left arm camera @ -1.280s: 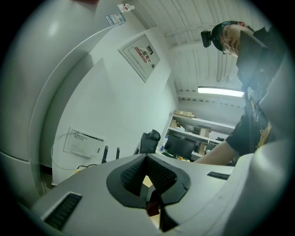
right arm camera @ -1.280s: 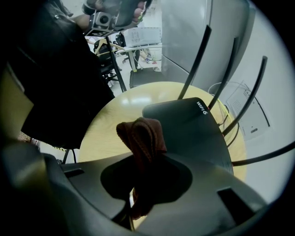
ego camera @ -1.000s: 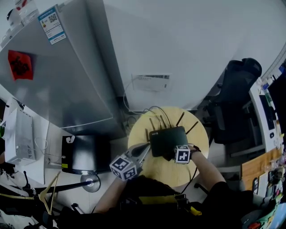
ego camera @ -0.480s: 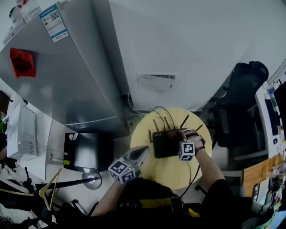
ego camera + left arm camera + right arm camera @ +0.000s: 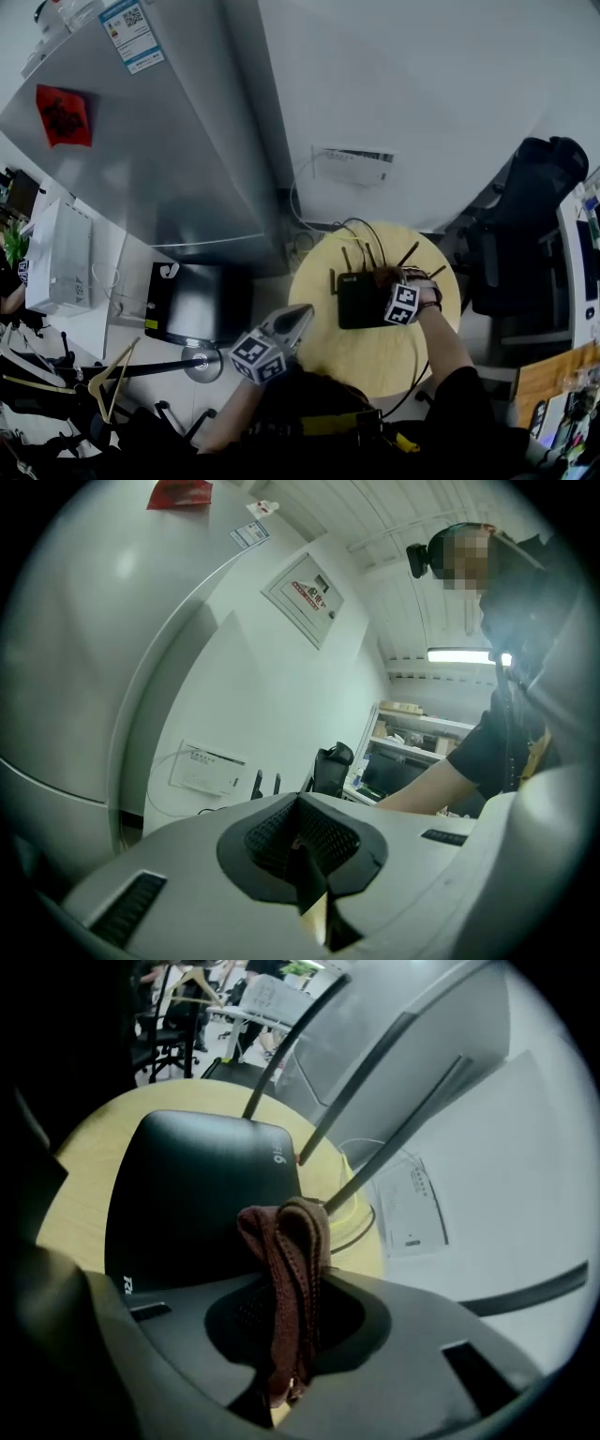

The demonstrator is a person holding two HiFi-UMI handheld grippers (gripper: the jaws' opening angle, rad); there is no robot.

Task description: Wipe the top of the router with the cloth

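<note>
Round wooden table (image 5: 375, 366): it carries the whole work area and lies directly below and ahead of you.

Router (image 5: 359, 302): a flat black box set on the far half of the table. Its long axis runs left to right across your view, and its antennas (image 5: 370, 255) rise along the far edge.

Right gripper (image 5: 388, 281): you hold it over the router's right end, near the far corner where the antennas stand. Its jaws are clamped on the cloth (image 5: 286, 1269).

Left gripper (image 5: 306, 313): it hangs at the table's left rim, well apart from the router. Its jaws are closed together with nothing between them, so it has no part in the stroke.

Cloth: a dark red folded strip that stands up out of the right gripper's jaws, with its free fold over the router's top. In the right gripper view the black top (image 5: 197, 1194) spreads ahead and to the left of the fold, while the antennas (image 5: 375, 1082) pass just beside it on the right. Whether the fold actually presses on the surface cannot be told.

Governing relation: almost all of the unwiped top lies to the left of the cloth, along the router's long axis. The next stroke therefore probably calls for a leftward sweep, kept clear of the antenna bases.
</note>
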